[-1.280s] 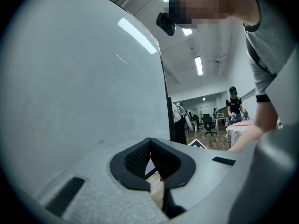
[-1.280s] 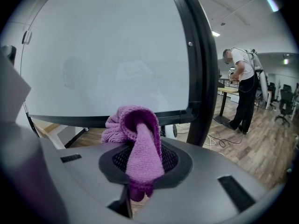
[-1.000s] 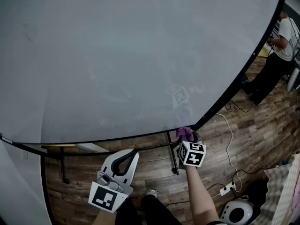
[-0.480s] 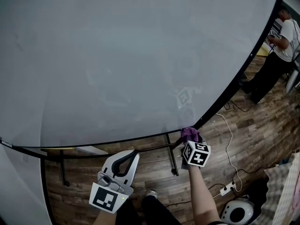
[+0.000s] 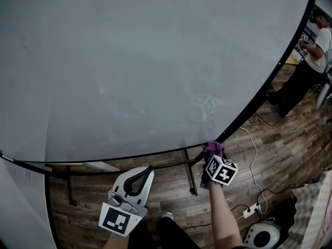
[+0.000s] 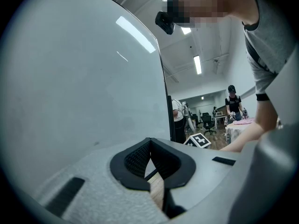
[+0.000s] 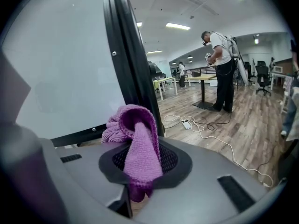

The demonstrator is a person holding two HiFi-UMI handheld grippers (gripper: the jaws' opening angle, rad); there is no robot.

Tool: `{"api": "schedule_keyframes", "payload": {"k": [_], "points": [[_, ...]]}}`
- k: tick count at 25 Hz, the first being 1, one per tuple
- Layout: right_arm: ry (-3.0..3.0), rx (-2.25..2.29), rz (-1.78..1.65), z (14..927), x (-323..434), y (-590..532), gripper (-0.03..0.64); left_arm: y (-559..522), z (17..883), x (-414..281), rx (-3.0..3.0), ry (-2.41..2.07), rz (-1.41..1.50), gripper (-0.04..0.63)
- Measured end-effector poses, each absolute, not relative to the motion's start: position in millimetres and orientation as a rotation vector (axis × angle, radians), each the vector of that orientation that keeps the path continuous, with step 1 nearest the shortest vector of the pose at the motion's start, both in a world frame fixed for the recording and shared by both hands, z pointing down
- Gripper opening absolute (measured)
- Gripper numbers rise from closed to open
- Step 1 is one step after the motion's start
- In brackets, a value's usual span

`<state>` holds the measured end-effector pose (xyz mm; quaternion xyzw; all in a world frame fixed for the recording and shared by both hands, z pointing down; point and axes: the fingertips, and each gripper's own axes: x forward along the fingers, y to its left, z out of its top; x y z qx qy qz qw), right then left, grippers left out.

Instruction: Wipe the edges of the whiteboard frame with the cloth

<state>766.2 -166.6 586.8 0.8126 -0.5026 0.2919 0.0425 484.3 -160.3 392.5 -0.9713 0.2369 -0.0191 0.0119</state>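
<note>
in the head view the right gripper (image 5: 212, 157) held the purple cloth (image 5: 212, 148) at the lower right corner of the whiteboard frame (image 5: 249, 106), while the left gripper (image 5: 146, 170) hung below the bottom edge. in the left gripper view its jaws met with nothing between them. in the right gripper view the jaws were clamped on the cloth (image 7: 138, 149), just beside the black frame (image 7: 127, 64).

At your two o'clock a person (image 5: 310, 56) standing, at your five a white power strip (image 5: 252, 208) on wood floor (image 5: 290, 149)
</note>
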Motion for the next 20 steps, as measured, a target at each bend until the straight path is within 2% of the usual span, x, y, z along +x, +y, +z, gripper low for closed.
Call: {"api": "schedule_keyframes", "payload": {"k": [14,20], "points": [[-1.399,2.622,0.876,578.0,776.0,-151.5,0.060,-151.5,383.0,451.4,-2.989,0.821,-0.048,0.017],[-1.479,2.616,0.810,564.9,754.5,-137.0,0.061,-136.9,379.3,431.6,-2.978,0.831,-0.036,0.017]]}}
